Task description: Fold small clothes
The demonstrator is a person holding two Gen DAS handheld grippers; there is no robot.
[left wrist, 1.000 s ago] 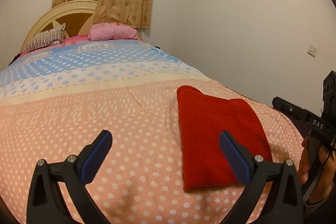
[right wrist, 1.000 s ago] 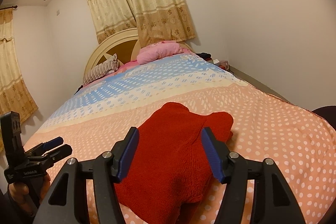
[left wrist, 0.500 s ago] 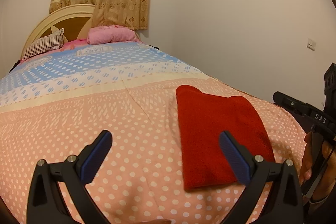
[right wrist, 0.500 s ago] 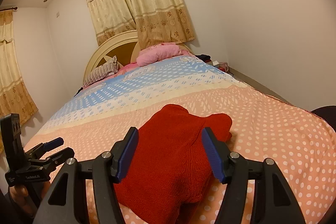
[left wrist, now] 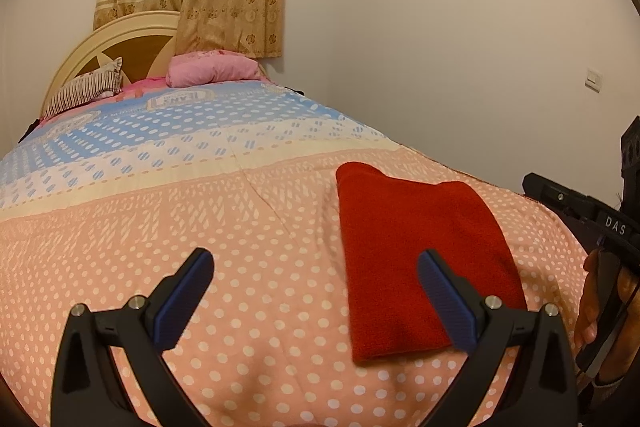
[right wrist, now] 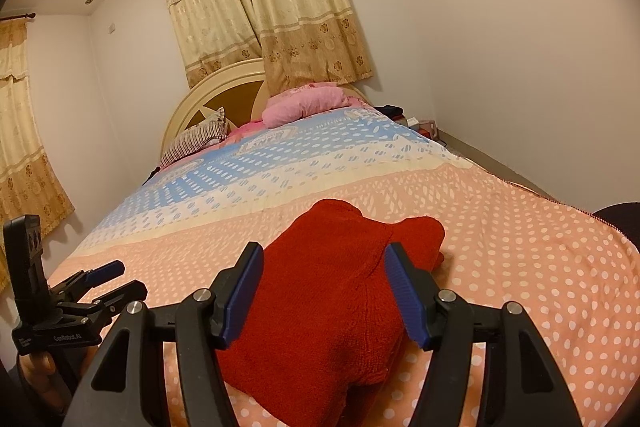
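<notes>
A red knitted garment (left wrist: 416,259) lies folded into a flat rectangle on the pink polka-dot bedspread (left wrist: 256,267), near the foot of the bed. My left gripper (left wrist: 316,279) is open and empty, above the bedspread just left of the garment. My right gripper (right wrist: 324,279) is open and empty, held above the near end of the garment (right wrist: 332,311), not touching it. The right gripper also shows at the right edge of the left wrist view (left wrist: 580,211). The left gripper shows at the lower left of the right wrist view (right wrist: 104,283).
The bedspread turns blue and white toward the headboard (right wrist: 216,95). A striped pillow (right wrist: 196,139) and a pink pillow (right wrist: 304,103) lie at the head. Curtains (right wrist: 272,11) hang behind. A wall runs close along the bed's right side.
Both grippers have drifted slightly back and tilted up. The garment has not moved and both grippers stay open.
</notes>
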